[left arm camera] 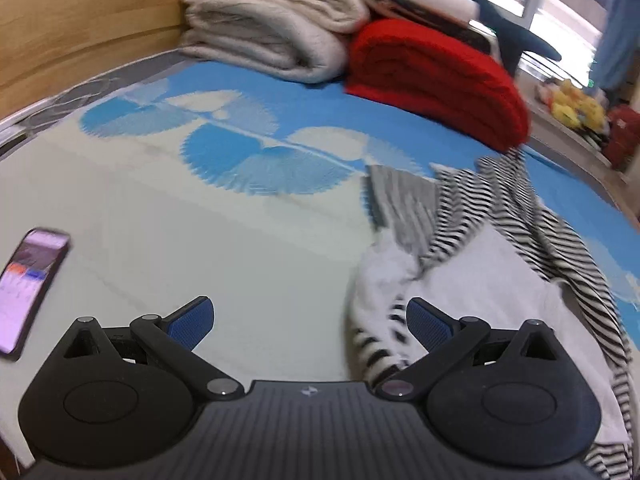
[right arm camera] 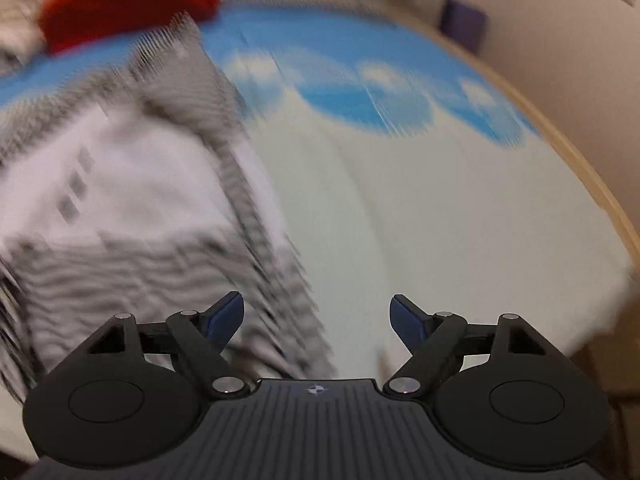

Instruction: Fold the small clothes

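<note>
A small black-and-white striped garment with a plain white panel (left arm camera: 492,264) lies crumpled on the bed, right of centre in the left wrist view. My left gripper (left arm camera: 310,322) stands open just above the sheet, its right pad beside the garment's near edge, nothing between the pads. In the right wrist view the same striped garment (right arm camera: 132,200) fills the left half, blurred. My right gripper (right arm camera: 318,318) is open over the cloth's right edge and the bare sheet, and it grips nothing.
A phone (left arm camera: 30,288) with a lit screen lies on the sheet (left arm camera: 200,240) at the left. A folded cream blanket (left arm camera: 272,28) and a folded red blanket (left arm camera: 436,80) sit at the head of the bed. The wooden bed edge (right arm camera: 592,176) curves along the right.
</note>
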The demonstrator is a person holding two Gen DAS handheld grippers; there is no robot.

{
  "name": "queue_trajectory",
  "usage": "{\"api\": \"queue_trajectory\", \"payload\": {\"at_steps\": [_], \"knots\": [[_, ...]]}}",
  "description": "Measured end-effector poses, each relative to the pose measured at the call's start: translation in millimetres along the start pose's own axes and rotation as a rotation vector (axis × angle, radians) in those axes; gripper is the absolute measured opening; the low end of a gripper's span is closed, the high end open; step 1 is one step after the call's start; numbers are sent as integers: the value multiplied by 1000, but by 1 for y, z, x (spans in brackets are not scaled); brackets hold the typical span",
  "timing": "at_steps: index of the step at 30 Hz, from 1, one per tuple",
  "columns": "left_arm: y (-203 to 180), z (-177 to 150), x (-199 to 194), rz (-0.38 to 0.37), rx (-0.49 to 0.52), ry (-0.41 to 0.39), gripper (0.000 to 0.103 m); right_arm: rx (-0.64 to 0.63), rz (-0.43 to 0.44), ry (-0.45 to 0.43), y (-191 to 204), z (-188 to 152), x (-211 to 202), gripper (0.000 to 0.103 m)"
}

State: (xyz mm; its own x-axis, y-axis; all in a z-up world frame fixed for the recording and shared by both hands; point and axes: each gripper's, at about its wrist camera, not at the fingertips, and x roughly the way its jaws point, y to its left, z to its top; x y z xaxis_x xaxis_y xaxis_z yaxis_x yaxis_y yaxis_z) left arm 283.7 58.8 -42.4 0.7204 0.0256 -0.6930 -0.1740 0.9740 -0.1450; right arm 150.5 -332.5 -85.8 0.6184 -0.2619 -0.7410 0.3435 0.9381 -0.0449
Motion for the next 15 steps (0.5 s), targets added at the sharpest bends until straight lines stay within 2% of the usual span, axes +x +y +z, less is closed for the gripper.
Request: {"api": "queue_trajectory", "payload": {"at_steps": [2, 6, 7, 10, 11, 13, 15], "knots": [[-15, -3, 3, -44, 55, 22, 103, -4, 100, 6, 23, 14, 15, 83], [-45, -16, 11, -156, 172, 114, 102, -42, 345, 90, 80, 16, 41, 80], [-52, -18, 12, -168, 194, 130, 102, -77, 363, 92, 96, 14, 47, 80], [-75, -24, 14, -196, 285, 156, 102, -161, 346, 79, 138, 7, 59, 77], [-84, -27, 15, -202, 334, 176, 102, -181, 391, 110, 147, 2, 61, 74], [-94, -42, 20, -142, 456, 218, 102, -254, 539, 205, 165, -13, 51, 48], [-89, -63, 21, -60, 557, 241, 102, -373, 628, 228, 179, -35, 35, 51]]}}
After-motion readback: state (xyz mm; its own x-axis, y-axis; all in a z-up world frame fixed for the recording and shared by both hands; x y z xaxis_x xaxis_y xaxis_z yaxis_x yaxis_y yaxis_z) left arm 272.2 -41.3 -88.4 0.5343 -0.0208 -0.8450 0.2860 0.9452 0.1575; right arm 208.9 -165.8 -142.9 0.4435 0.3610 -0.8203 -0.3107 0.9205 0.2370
